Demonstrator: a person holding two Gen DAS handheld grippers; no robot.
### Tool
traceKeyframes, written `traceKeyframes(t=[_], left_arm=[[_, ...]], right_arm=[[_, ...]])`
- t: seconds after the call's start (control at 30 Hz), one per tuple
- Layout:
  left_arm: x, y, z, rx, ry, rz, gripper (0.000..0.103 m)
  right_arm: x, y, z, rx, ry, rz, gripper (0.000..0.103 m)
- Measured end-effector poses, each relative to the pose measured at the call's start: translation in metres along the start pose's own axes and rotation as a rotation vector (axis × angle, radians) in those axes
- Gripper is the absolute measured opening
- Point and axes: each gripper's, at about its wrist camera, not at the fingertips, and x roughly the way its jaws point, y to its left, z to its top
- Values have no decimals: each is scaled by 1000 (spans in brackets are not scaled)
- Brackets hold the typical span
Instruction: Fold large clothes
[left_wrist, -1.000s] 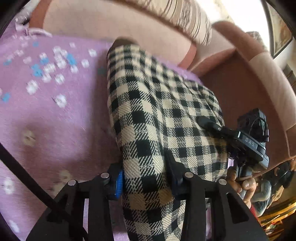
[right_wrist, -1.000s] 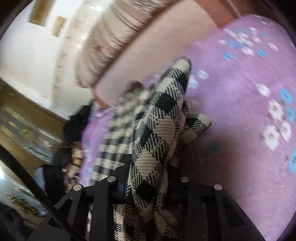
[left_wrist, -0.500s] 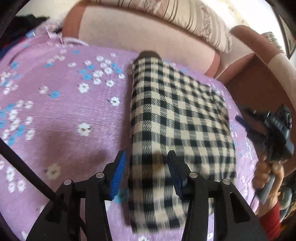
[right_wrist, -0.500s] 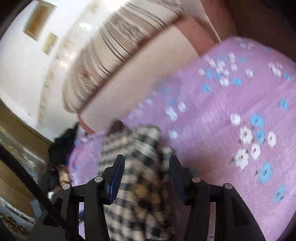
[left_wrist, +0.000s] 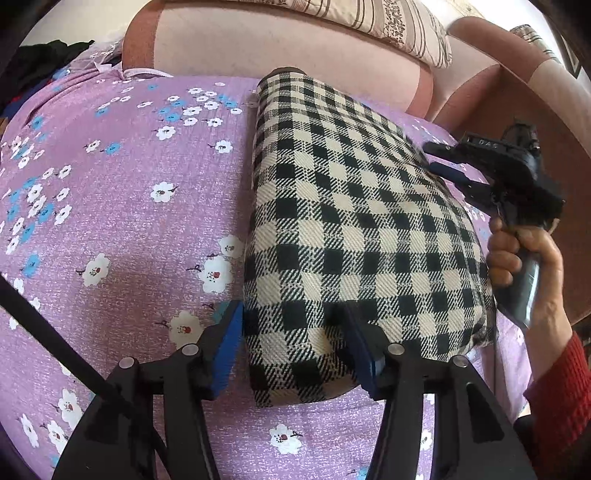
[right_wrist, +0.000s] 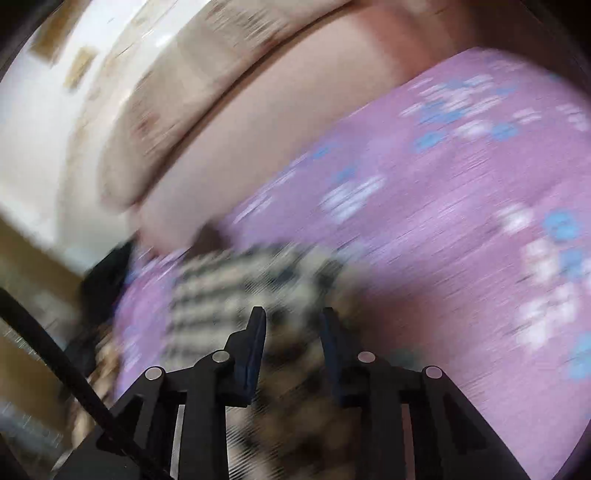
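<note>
The left hand-held gripper (left_wrist: 293, 341) has its blue pads spread wide, and the jaws have just been opening. The near corner of the checked cloth (left_wrist: 354, 229) sits between the pads, but they do not squeeze it. The left pad is just beside the cloth's edge. The right pad rests against the top of the fold. It looks like this gripper is letting go so the cloth can stay flat.

The right hand-held gripper (left_wrist: 439, 162) is at the far right side of the cloth, held by a person's hand (left_wrist: 524, 258) with a red knitted sleeve (left_wrist: 561, 387). Its own camera is very blurry. There the two pads stand a little apart and have just been closing. Blurred checks show past them, but I cannot tell if they pinch anything.

The checked cloth is thick and woven, with black and cream squares. It is already folded into a long, puffy block with rounded edges. It lies on a purple bedsheet (left_wrist: 122, 206) with small white and blue flowers, which looks soft and a bit rough. Behind it are a smooth pink sofa back (left_wrist: 295, 48) and a striped cushion (left_wrist: 388, 26). The fold looks nearly done.
</note>
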Motion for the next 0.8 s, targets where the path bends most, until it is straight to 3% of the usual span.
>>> traceKeyframes(t=[0.07,0.13,0.27,0.37,0.43,0.5,0.6,0.7,0.8], left_arm=[[-5,0,0,6,-11,9,54],[-15,-1,-2,4,-36,25,55],[-44,-3,-13,-11,-111,58,65],[-72,-6,-25,3,-202,114,77],[-96,-7,-36,17,-289,178,86],[-115,-6,-46,10,-354,210,95],[-145,-2,-63,-6,-428,224,97],[-166,-3,-78,10,-463,248,97],[-177,-4,-89,22,-485,269,97]], right_arm=[[-3,-8,3,16,-13,-41,40],[-16,-6,4,24,-22,-13,40],[-46,33,-2,-66,-33,113,40],[-60,65,-30,-148,74,281,44],[-60,72,-45,-173,154,331,49],[-53,73,-65,-186,233,323,49],[-43,61,-84,-162,279,247,49],[-54,47,-100,-100,307,257,49],[-73,45,-123,-120,324,217,49]])
